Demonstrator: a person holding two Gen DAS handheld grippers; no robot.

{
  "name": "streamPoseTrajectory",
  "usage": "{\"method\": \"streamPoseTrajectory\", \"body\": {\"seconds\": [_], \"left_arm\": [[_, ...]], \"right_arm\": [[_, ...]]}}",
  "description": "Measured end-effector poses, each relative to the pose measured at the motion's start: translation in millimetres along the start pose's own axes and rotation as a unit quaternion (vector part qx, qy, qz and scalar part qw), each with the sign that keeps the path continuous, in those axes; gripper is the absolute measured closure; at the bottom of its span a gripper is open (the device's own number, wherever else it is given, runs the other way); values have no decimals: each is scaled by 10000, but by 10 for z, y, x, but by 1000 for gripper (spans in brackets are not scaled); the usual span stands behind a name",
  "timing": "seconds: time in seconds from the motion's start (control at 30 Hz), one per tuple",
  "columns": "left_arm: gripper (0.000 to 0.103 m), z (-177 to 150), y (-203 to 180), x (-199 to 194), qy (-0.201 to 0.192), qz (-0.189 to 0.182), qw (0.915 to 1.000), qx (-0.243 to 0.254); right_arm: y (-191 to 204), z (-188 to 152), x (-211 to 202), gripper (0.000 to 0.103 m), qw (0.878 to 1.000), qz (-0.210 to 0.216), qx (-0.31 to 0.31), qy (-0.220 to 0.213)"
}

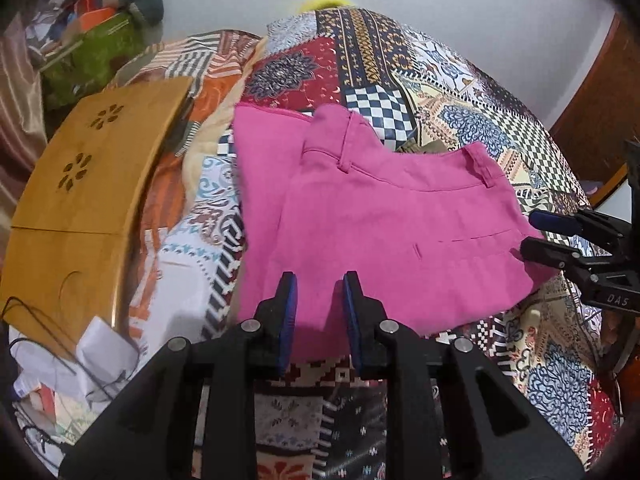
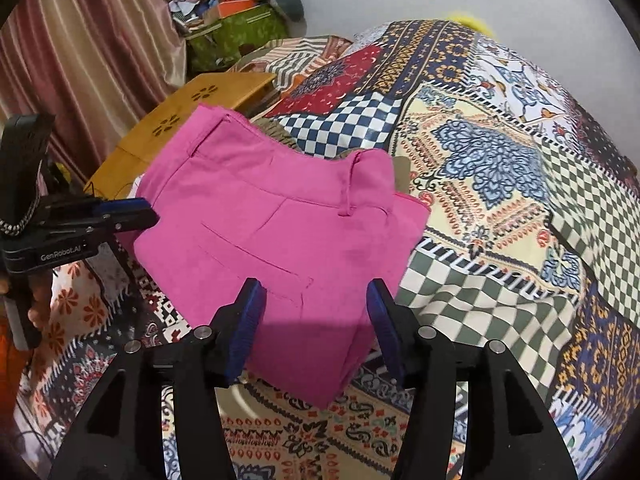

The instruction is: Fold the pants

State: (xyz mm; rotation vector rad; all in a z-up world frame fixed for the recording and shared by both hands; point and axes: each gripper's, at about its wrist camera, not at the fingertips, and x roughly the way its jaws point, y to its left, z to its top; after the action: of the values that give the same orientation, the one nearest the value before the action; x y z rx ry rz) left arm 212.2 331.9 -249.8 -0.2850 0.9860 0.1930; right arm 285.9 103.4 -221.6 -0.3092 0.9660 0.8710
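Pink pants (image 1: 380, 216) lie folded into a compact stack on a patchwork bedspread (image 1: 460, 92), waistband and belt loops on the far side. My left gripper (image 1: 320, 284) hovers over the near edge of the stack, jaws a little apart and empty. In the right wrist view the pants (image 2: 280, 232) lie in the middle and my right gripper (image 2: 316, 292) is open wide and empty above their near edge. Each gripper shows at the other view's side: the right gripper (image 1: 536, 236) and the left gripper (image 2: 136, 212).
A wooden lap tray (image 1: 88, 184) with flower cut-outs lies left of the pants. Papers and cables (image 1: 92, 356) sit by its near end. A green box of clutter (image 1: 92, 48) and a striped curtain (image 2: 88, 52) stand at the back left. The bedspread (image 2: 500, 184) stretches right.
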Motion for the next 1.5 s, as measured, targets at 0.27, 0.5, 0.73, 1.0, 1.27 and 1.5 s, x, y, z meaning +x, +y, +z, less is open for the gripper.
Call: {"method": "streamPoseTrajectory", "body": {"seconds": [0.27, 0.5, 0.73, 1.0, 1.27, 1.5], "left_arm": [[80, -40, -189, -610, -481, 107, 9988, 54], [80, -99, -512, -1488, -1301, 111, 9912, 220], [79, -342, -923, -2452, -2249, 131, 9732, 466], [71, -801, -1396, -3293, -3141, 162, 9465, 718], [37, -1214, -1691, -3706, -3711, 341, 9238, 876], [21, -1399, -1782, -3839, -3913, 262, 9168, 751]], "right_arm": [[103, -5, -556, 52, 9986, -60, -6, -532], [288, -53, -1308, 52, 9920, 6, 33, -1258], [599, -168, -2171, 52, 9754, 48, -157, -2198], [900, -475, -2889, 52, 9508, 179, -307, -3078], [1128, -812, -3225, 40, 9281, 47, -391, -3703], [1200, -980, -3263, 20, 9232, -180, -281, -3827]]}}
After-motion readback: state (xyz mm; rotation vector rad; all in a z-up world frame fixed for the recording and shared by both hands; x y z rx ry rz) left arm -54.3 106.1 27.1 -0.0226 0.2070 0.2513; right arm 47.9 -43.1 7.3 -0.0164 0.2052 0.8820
